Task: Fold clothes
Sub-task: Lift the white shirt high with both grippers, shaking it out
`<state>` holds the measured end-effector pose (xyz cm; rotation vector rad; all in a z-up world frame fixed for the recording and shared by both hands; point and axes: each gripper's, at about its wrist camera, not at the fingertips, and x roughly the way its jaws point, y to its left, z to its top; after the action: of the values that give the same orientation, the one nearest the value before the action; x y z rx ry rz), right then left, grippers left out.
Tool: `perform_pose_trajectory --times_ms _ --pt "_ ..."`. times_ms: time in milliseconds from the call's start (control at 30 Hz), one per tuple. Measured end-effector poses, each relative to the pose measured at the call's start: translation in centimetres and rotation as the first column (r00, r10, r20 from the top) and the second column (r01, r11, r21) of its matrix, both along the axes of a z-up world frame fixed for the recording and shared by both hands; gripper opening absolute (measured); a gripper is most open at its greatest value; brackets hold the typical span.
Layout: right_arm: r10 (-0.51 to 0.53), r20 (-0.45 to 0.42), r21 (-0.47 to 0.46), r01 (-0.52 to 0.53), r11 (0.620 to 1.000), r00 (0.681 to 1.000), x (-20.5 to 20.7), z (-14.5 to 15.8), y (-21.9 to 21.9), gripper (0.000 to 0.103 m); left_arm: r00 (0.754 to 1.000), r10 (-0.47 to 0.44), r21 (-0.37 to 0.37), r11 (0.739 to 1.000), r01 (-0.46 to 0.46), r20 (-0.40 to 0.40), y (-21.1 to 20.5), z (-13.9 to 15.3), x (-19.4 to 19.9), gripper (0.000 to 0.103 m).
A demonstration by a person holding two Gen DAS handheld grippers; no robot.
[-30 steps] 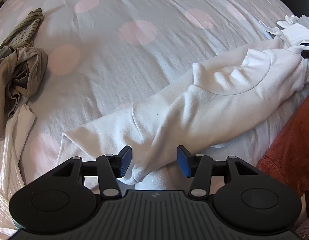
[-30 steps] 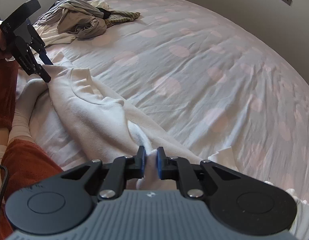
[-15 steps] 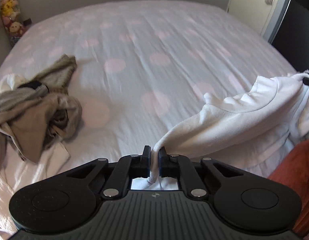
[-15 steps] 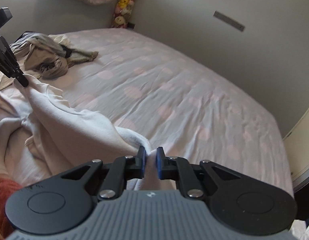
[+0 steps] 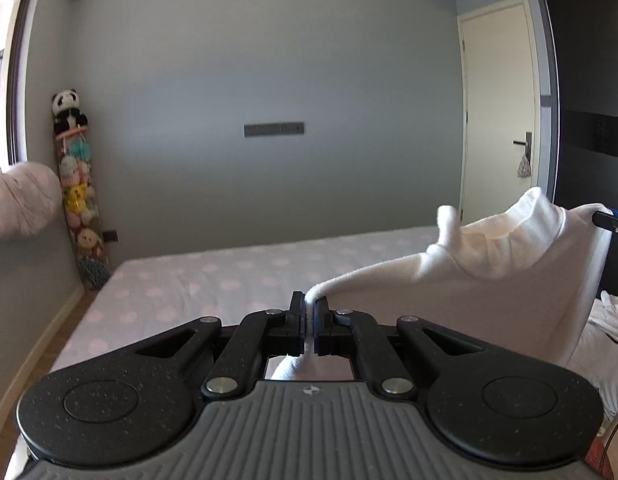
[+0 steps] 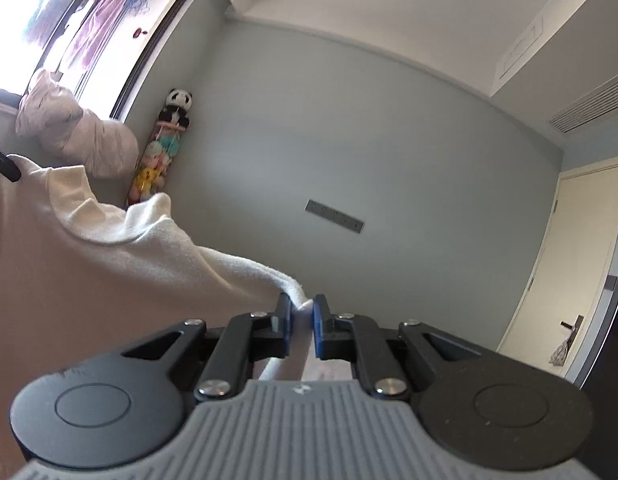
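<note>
Aloft, two tongs, left tongs (image 5: 309, 312) and right tongs (image 6: 300, 322), each pinch one white sweatshirt (image 5: 489, 276).

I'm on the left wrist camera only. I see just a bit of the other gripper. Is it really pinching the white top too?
Observer: Yes. The right wrist camera shows the right gripper shut on the white top, with a fold of cloth squeezed between its pads.
Operator: What's outside, where the bright light comes in?
Observer: Purple laundry hangs outside the window.
</note>
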<state>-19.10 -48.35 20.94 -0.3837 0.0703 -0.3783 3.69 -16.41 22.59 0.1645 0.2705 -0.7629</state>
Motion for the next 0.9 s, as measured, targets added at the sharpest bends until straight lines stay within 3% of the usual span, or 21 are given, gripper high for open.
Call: perform_pose_trajectory --times_ms 167,400,667,900 --pt "0.004 0.146 -0.045 0.003 0.999 0.989 -3.7 4.1 2.3 0.012 0.993 0.002 -0.095 0.995 0.009 0.116 2.0 3.5 -3.9 0.002" --pt "0.000 0.242 -0.116 0.029 0.993 0.970 -8.2 7.8 5.0 0.012 0.969 -0.007 -0.162 0.986 0.048 0.245 3.6 6.2 -8.0 0.002" --pt "-0.011 0.243 -0.136 0.045 0.990 0.970 -9.5 7.8 6.0 0.012 0.971 -0.031 -0.167 0.983 0.073 0.238 3.9 5.7 -7.6 0.002" --pt "-0.038 0.167 -0.090 0.054 0.994 0.985 -4.9 5.5 2.9 0.012 0.984 -0.045 -0.126 0.990 0.067 0.170 1.5 3.8 -3.5 0.002"
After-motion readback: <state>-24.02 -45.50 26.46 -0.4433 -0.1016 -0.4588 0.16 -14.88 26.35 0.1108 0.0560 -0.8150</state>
